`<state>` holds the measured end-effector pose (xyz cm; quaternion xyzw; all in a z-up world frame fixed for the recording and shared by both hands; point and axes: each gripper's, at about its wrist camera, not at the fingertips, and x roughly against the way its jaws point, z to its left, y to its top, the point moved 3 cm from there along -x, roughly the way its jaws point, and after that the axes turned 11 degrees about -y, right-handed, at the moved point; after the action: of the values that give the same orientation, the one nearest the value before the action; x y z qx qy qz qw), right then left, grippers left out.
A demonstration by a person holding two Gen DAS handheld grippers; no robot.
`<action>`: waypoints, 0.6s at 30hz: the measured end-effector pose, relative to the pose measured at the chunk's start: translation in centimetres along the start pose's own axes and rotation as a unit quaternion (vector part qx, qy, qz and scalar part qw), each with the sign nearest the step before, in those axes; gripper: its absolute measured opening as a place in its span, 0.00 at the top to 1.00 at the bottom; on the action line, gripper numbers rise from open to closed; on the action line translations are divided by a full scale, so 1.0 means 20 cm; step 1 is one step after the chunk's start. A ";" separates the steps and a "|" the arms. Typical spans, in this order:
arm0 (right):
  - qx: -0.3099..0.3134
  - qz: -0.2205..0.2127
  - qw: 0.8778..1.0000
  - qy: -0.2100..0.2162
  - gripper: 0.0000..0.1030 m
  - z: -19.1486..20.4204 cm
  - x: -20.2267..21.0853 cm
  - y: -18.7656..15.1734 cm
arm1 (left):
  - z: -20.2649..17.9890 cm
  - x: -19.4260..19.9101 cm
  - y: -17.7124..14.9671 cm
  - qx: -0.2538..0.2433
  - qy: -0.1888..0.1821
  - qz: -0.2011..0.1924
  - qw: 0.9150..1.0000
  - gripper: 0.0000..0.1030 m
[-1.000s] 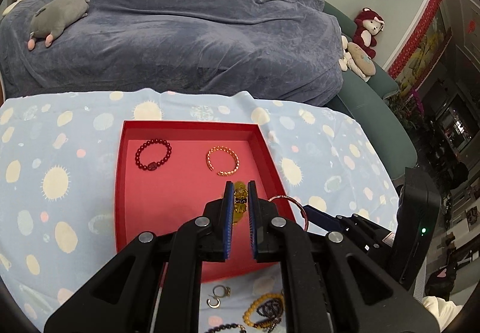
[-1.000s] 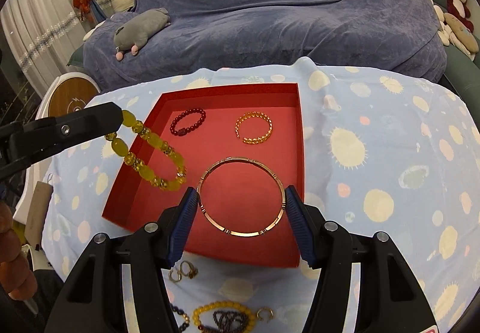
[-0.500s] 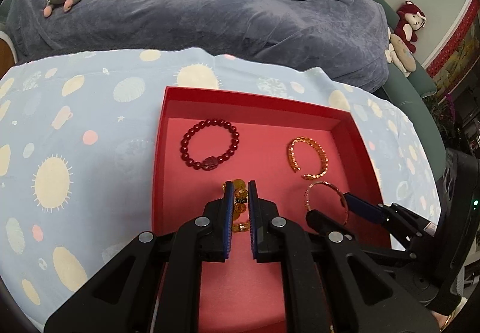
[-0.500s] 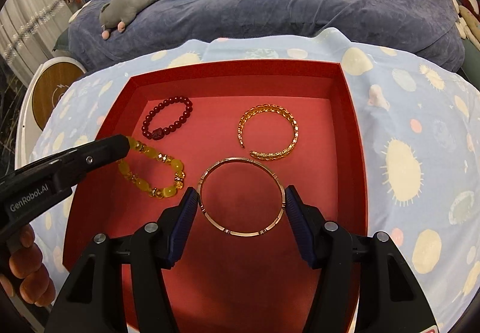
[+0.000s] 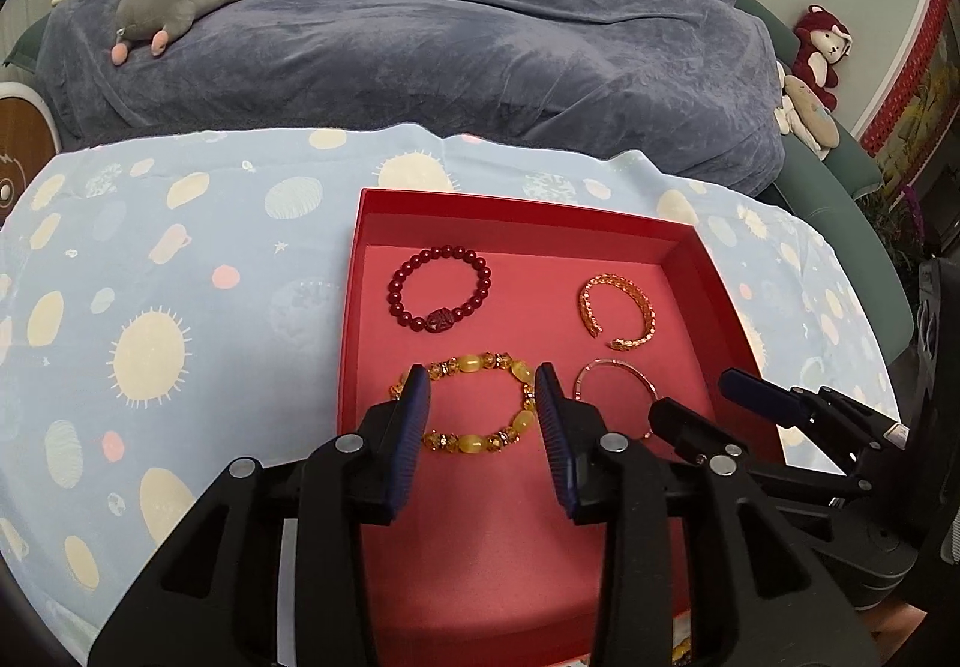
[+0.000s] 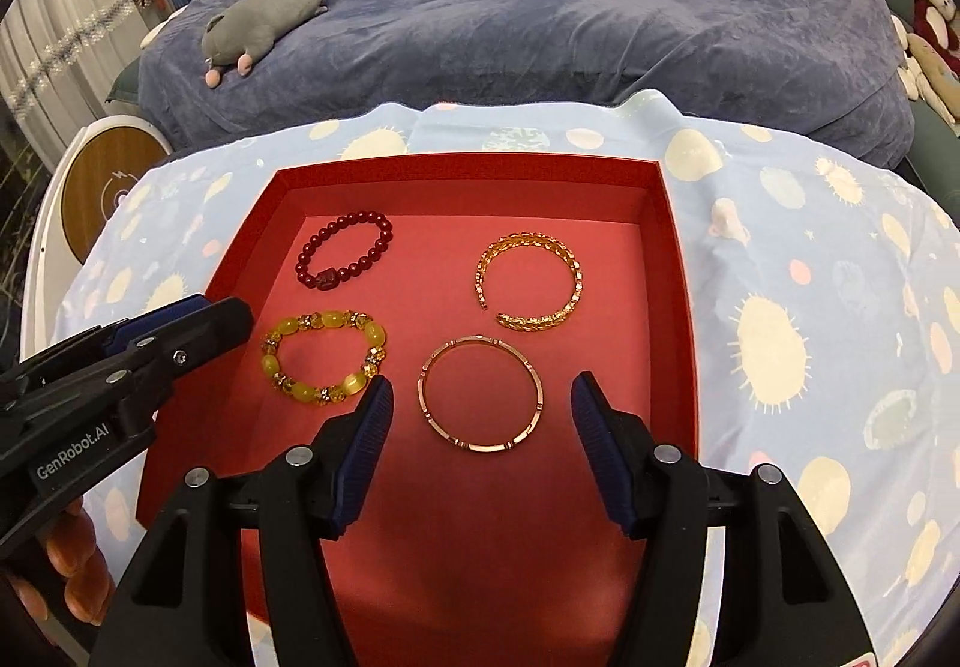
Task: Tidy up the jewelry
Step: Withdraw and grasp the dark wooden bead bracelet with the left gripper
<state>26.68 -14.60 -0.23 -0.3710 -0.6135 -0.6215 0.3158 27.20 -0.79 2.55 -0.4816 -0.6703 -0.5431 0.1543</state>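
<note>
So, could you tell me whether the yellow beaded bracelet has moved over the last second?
Yes. The yellow beaded bracelet came down from the left claw onto the red tray floor.

You see a red tray (image 6: 672,223) on a pale blue cloth (image 6: 840,277) patterned with cream suns and dots. In it lie a dark red bead bracelet (image 6: 345,253), a yellow bead bracelet (image 6: 324,358), a gold cuff (image 6: 531,280) and a rose-gold bangle (image 6: 480,394). Your tool pads (image 6: 375,445) are blue on black.
</note>
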 end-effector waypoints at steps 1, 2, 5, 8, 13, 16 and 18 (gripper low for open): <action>-0.003 -0.001 1.000 0.001 0.42 -0.01 0.03 -0.02 | -0.02 0.02 -0.01 -0.002 -0.001 -0.002 1.000 0.66; -0.007 -0.003 1.000 0.001 0.42 -0.03 0.06 -0.03 | -0.03 0.05 -0.02 -0.002 -0.001 -0.004 1.000 0.66; -0.016 -0.007 1.000 0.000 0.42 -0.08 0.15 -0.10 | -0.08 0.13 -0.08 -0.005 -0.001 -0.009 1.000 0.62; -0.019 -0.009 1.000 -0.006 0.39 -0.13 0.24 -0.20 | -0.12 0.20 -0.18 -0.009 -0.003 -0.008 1.000 0.60; -0.028 -0.002 0.999 -0.016 0.39 -0.20 0.34 -0.40 | -0.16 0.28 -0.41 -0.006 -0.003 0.009 1.000 0.59; -0.033 0.006 0.999 -0.022 0.39 -0.23 0.38 -0.52 | -0.17 0.30 -0.56 0.000 0.001 0.025 1.000 0.59; -0.035 0.014 0.999 -0.027 0.39 -0.25 0.39 -0.61 | -0.17 0.31 -0.66 0.006 -0.001 0.036 0.999 0.59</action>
<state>11.90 -18.44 0.19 -0.4066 -0.5944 -0.6282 0.2944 12.33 -0.18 0.61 -0.5046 -0.6561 -0.5327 0.1762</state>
